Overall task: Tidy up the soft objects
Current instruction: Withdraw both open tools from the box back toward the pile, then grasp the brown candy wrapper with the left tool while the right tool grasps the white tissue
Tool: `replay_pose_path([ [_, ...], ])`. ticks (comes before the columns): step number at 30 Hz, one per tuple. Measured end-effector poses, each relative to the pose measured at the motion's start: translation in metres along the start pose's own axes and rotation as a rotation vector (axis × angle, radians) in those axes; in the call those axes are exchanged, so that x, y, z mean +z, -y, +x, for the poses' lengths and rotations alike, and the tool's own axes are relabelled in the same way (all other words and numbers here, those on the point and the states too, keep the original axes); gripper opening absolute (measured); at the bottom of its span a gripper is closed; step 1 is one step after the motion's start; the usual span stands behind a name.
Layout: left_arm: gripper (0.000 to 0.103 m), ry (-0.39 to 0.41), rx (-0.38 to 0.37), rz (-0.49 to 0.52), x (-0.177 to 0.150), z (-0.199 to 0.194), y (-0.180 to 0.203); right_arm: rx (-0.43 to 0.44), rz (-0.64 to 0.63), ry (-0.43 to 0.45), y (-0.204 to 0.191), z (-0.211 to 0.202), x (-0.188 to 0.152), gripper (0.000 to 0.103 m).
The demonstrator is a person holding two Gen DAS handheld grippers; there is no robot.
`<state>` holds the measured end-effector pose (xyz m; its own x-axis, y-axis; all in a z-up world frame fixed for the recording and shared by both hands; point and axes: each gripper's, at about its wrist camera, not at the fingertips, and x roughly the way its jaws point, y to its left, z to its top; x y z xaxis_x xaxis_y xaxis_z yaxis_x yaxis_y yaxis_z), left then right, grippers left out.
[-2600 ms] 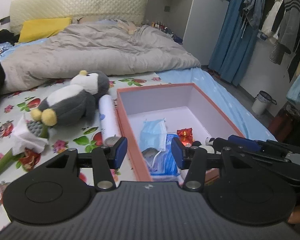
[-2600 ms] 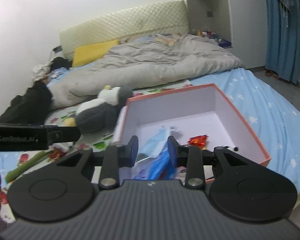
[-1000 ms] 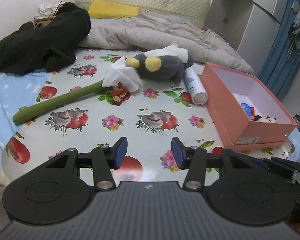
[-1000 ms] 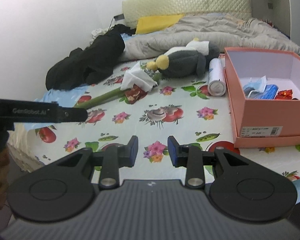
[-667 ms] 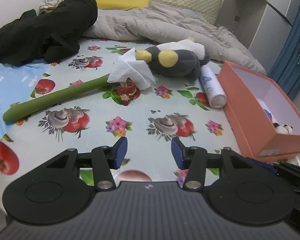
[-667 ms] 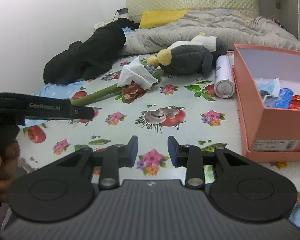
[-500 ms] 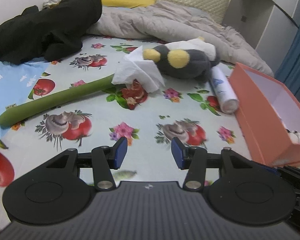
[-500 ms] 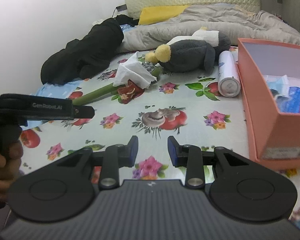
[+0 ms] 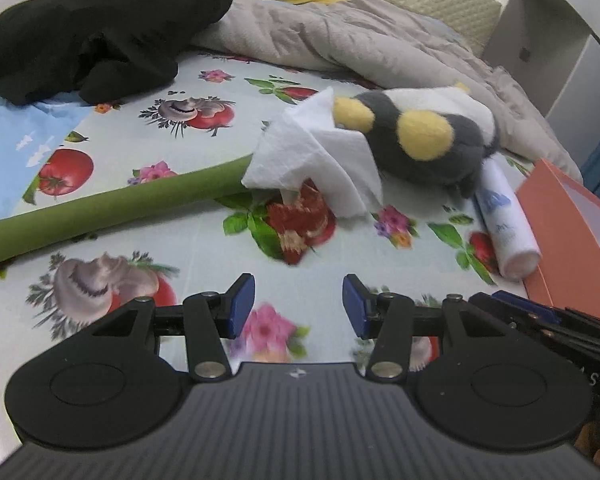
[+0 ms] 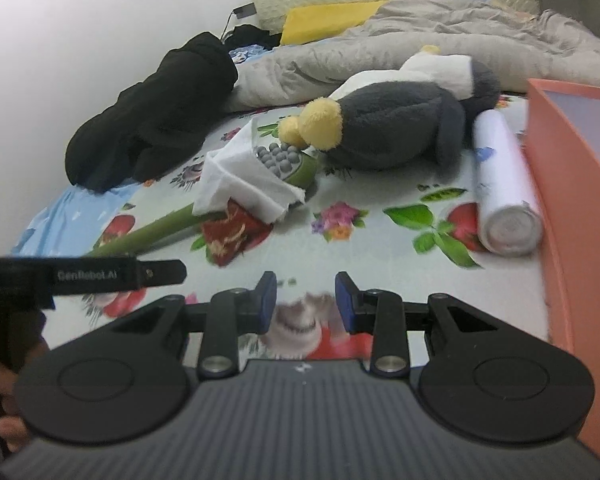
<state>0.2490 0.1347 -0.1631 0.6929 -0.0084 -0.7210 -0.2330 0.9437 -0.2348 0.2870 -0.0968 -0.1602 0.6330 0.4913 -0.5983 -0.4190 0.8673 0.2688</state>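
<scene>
A grey and white plush penguin [image 9: 428, 136] [image 10: 400, 124] with yellow feet lies on the flowered sheet [image 9: 204, 248]. A crumpled white tissue [image 9: 312, 160] [image 10: 240, 184] drapes over a long green stem toy [image 9: 100, 208] [image 10: 160, 228] right in front of it. A small red cloth piece [image 9: 300, 220] [image 10: 232, 236] lies under the tissue. The orange box [image 9: 572, 236] [image 10: 572, 208] stands at the right. My left gripper [image 9: 299, 306] and my right gripper [image 10: 306, 302] hover open over the sheet, short of the tissue, with nothing between the fingers.
A white spray can [image 9: 508, 224] [image 10: 504, 196] lies between the penguin and the box. Black clothing [image 9: 100, 28] [image 10: 156, 116], a grey duvet [image 9: 340, 36] and a yellow pillow [image 10: 332, 16] sit further back. The left gripper's arm [image 10: 88, 276] crosses the right wrist view.
Both grippers have moved forward and down toward the tissue and penguin, which now look much larger. The box has slid toward the right edge. The jaws have kept their width.
</scene>
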Motion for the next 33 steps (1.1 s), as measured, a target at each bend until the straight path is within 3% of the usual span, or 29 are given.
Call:
replay_pose_path([
  [8, 0.055, 0.027, -0.038, -0.056, 0.019, 0.044, -0.008, 0.063, 0.038, -0.023, 0.006, 0.061, 0.029, 0.037],
  [11, 0.062, 0.037, -0.057, -0.065, 0.020, 0.056, -0.012, 0.096, 0.062, -0.026, 0.008, 0.081, 0.040, 0.037],
  [12, 0.064, 0.041, -0.056, -0.065, 0.020, 0.059, -0.013, 0.092, 0.057, -0.024, 0.008, 0.086, 0.043, 0.042],
  [14, 0.064, 0.054, -0.052, -0.071, 0.020, 0.064, -0.017, 0.099, 0.052, -0.013, 0.006, 0.095, 0.048, 0.065],
  [24, 0.063, 0.076, -0.090, -0.093, 0.019, 0.082, -0.026, 0.167, -0.008, -0.022, -0.001, 0.136, 0.057, 0.065],
  [26, 0.057, 0.078, -0.094, -0.086, 0.019, 0.084, -0.025, 0.176, -0.006, -0.041, -0.002, 0.143, 0.055, 0.055],
  [27, 0.050, 0.079, -0.097, -0.080, 0.018, 0.084, -0.024, 0.178, -0.002, -0.043, -0.003, 0.144, 0.054, 0.051],
  [28, 0.041, 0.077, -0.100, -0.077, 0.018, 0.085, -0.023, 0.178, 0.000, -0.045, -0.003, 0.145, 0.053, 0.040],
  [29, 0.039, 0.073, -0.106, -0.076, 0.017, 0.086, -0.023, 0.174, -0.002, -0.050, -0.003, 0.146, 0.053, 0.030],
  [33, 0.033, 0.077, -0.109, -0.085, 0.017, 0.084, -0.022, 0.162, -0.029, -0.051, -0.008, 0.142, 0.050, 0.014],
])
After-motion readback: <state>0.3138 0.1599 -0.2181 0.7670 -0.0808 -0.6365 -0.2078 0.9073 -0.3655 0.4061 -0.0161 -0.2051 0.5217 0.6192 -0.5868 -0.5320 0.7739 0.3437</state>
